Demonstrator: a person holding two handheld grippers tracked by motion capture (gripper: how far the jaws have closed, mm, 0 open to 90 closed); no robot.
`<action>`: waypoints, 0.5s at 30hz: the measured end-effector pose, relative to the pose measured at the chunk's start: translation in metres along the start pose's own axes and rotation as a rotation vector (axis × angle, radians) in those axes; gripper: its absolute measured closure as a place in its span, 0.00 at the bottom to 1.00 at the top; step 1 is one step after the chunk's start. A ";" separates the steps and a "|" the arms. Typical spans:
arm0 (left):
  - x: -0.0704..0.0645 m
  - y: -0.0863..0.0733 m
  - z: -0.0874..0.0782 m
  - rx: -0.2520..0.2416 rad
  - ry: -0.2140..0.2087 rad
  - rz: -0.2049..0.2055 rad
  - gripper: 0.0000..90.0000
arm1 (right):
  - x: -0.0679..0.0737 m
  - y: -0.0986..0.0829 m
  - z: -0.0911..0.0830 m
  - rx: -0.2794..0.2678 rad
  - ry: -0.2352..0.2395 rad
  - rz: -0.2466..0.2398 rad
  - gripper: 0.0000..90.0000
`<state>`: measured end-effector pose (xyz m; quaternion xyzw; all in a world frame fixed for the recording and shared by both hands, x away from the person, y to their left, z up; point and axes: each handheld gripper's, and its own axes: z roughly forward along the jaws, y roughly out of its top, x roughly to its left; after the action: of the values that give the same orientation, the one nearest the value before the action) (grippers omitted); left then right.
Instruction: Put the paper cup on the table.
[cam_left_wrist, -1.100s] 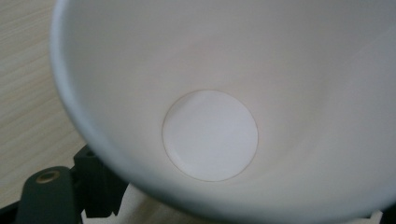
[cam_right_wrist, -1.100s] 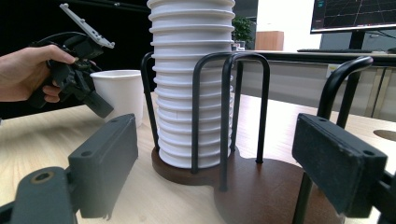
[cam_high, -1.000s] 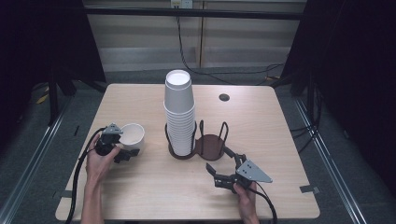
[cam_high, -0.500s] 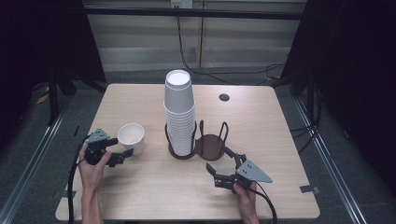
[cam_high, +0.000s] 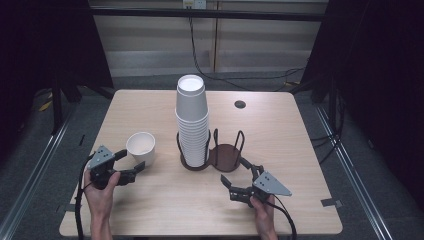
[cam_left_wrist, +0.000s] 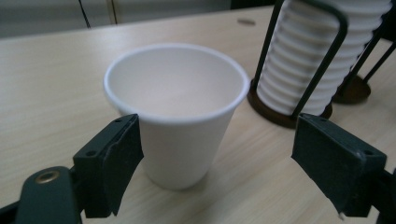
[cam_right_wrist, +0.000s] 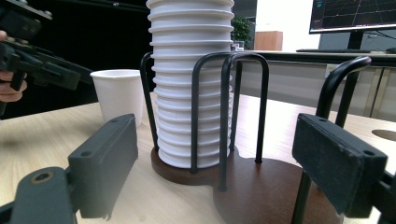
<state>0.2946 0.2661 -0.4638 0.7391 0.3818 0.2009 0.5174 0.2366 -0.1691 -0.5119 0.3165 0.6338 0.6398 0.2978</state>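
White paper cup (cam_high: 141, 147) now stands alone on the table (cam_high: 300, 150), at nine o'clock from the cup stack (cam_high: 192, 125); the left hand-held gripper (cam_high: 131, 165) has let go and backed off, jaws spread. The right hand-held gripper (cam_high: 239, 182) waits open by the holder (cam_high: 225, 156).

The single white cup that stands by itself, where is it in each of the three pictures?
High view: the single white cup stands left of centre on the table, just beyond the left gripper.
Left gripper view: the cup sits in the middle, between the open jaws.
Right gripper view: the cup is at the left, behind the near jaw.
Shared landmark: the tall stack of cups in its wire holder.
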 end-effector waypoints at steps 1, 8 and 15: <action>-0.003 -0.003 -0.001 -0.022 0.004 -0.019 0.18 | 0.000 0.000 0.000 0.000 0.000 0.000 0.15; -0.015 -0.013 -0.006 -0.065 0.008 0.005 0.18 | 0.000 0.000 0.000 0.000 0.002 0.000 0.15; -0.045 -0.018 -0.002 -0.106 -0.082 0.048 0.18 | 0.000 0.000 -0.001 -0.001 0.000 0.002 0.15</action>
<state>0.2587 0.2355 -0.4757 0.7272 0.3314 0.2025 0.5660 0.2358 -0.1692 -0.5120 0.3170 0.6332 0.6405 0.2972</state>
